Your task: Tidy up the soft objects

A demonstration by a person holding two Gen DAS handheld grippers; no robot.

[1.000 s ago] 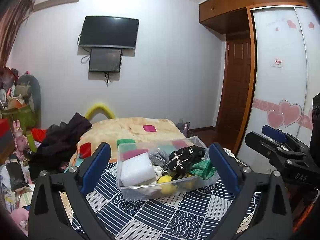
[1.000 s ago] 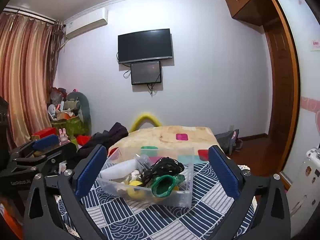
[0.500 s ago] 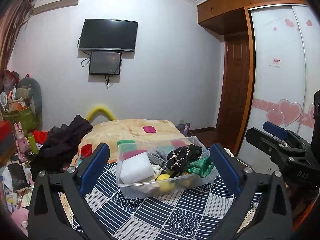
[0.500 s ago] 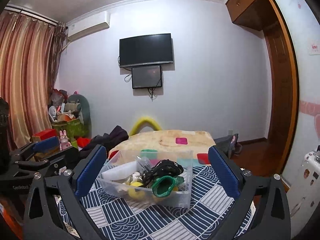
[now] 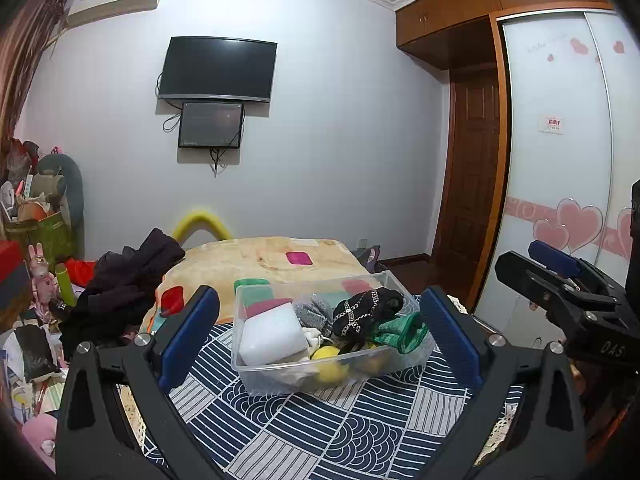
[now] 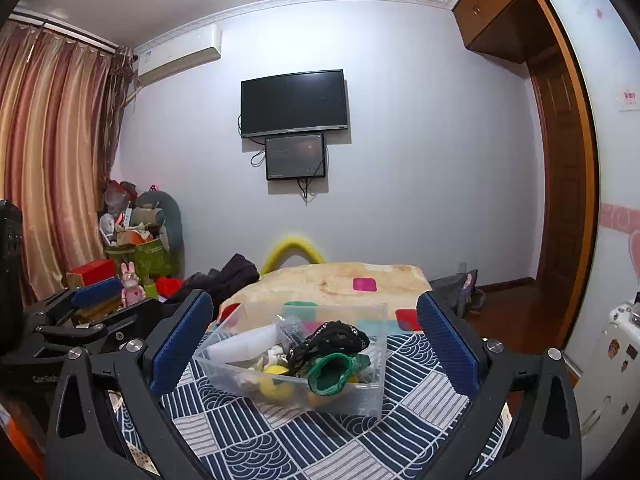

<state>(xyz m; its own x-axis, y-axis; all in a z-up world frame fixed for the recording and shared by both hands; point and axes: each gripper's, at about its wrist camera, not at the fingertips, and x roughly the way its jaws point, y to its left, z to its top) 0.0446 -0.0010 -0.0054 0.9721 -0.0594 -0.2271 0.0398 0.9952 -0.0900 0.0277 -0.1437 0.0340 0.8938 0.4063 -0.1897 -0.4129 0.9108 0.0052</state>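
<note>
A clear plastic bin (image 5: 260, 376) (image 6: 360, 398) stands on a blue-and-white patterned cloth. It holds a white foam block (image 5: 274, 334), a black chained item (image 5: 366, 308) (image 6: 336, 338), a green cloth (image 5: 398, 332) (image 6: 330, 368), a grey scrubby piece (image 5: 316, 312) and yellow balls (image 5: 328, 362) (image 6: 274, 380). My left gripper (image 5: 320, 336) is open and empty, held back from the bin, fingers either side of it in view. My right gripper (image 6: 314, 340) is open and empty, likewise in front of the bin.
The patterned cloth (image 5: 320, 432) covers the table. Behind is a bed with a beige blanket (image 5: 260, 260), dark clothes (image 5: 124, 284) and a yellow foam arc (image 5: 200, 220). Clutter stands at the left (image 6: 136, 248). A wardrobe and door are at the right.
Both grippers have tilted up and pulled back slightly; the bin sits a little lower and smaller in view. Nothing was taken or let go.
</note>
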